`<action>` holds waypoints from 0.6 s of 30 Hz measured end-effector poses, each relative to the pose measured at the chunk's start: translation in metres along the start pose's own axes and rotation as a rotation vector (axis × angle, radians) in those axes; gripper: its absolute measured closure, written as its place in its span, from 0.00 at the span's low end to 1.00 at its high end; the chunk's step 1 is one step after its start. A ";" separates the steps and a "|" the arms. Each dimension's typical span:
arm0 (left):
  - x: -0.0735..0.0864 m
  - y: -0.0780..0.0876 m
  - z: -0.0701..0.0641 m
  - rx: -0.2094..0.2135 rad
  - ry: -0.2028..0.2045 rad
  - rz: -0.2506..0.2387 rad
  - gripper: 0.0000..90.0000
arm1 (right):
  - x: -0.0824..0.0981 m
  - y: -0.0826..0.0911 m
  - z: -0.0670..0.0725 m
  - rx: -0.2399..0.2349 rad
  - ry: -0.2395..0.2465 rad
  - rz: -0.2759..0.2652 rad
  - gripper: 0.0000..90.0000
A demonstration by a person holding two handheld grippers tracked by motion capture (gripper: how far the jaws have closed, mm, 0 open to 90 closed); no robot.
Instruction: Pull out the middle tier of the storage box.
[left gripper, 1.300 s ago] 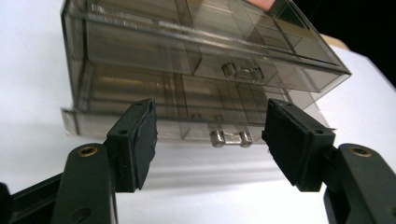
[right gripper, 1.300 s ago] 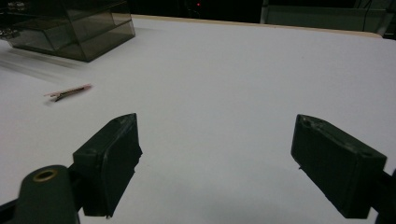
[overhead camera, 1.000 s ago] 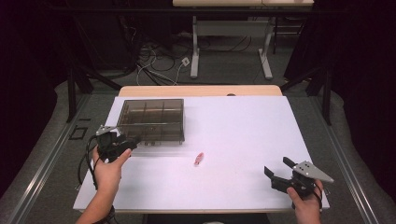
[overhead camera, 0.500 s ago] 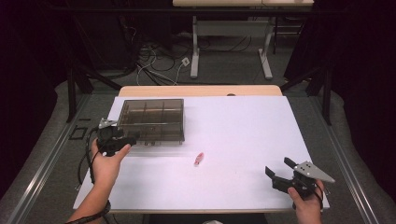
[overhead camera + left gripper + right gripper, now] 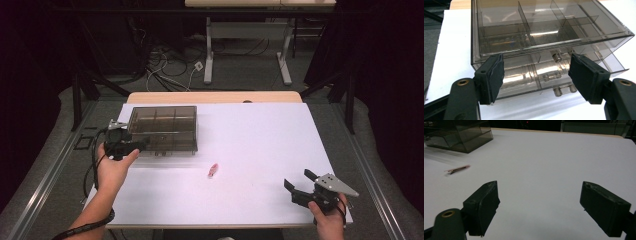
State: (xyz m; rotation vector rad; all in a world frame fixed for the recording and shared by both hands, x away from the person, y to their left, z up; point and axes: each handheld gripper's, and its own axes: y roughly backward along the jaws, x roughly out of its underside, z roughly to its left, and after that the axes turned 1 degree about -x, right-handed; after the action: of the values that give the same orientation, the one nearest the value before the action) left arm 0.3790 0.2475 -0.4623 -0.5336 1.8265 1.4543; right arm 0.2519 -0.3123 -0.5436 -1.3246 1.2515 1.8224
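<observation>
Left gripper [image 5: 536,75] has edged up to the smoky clear plastic drawer box [image 5: 163,128], jaws wide, empty; slick, brittle, so grab a knob [image 5: 556,57].

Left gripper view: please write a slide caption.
Open left claw faces a smoky clear drawer box, its lower drawer slightly out.

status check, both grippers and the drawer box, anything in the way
Left gripper open at the smoky drawer box, bottom drawer slightly out, nothing gripped. Right gripper open over bare table. Pink clip lies apart; path clear.
</observation>
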 end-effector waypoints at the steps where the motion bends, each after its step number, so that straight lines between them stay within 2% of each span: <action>1: -0.001 0.000 0.001 -0.005 -0.009 0.010 0.32 | 0.000 0.000 0.001 -0.004 -0.007 -0.010 0.17; 7: -0.006 -0.001 0.004 -0.030 -0.019 0.022 0.35 | 0.000 0.001 0.002 0.002 -0.018 -0.007 0.17; 9: -0.008 -0.001 0.006 -0.036 -0.025 0.025 0.37 | 0.000 0.001 0.001 0.005 -0.007 -0.011 0.17; 13: -0.012 -0.001 0.010 -0.019 -0.032 0.027 0.41 | 0.000 0.003 0.001 0.008 -0.011 -0.004 0.17; 16: -0.014 -0.003 0.013 -0.029 -0.026 0.034 0.41 | 0.001 0.003 0.000 0.007 -0.009 -0.004 0.17; 18: -0.014 -0.004 0.015 -0.034 -0.007 0.049 0.41 | 0.002 0.005 0.000 0.009 -0.018 -0.006 0.17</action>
State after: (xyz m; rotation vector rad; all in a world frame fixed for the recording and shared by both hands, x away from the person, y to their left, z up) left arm 0.3955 0.2588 -0.4559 -0.5031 1.8237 1.5207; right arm 0.2476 -0.3145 -0.5435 -1.3034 1.2438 1.8178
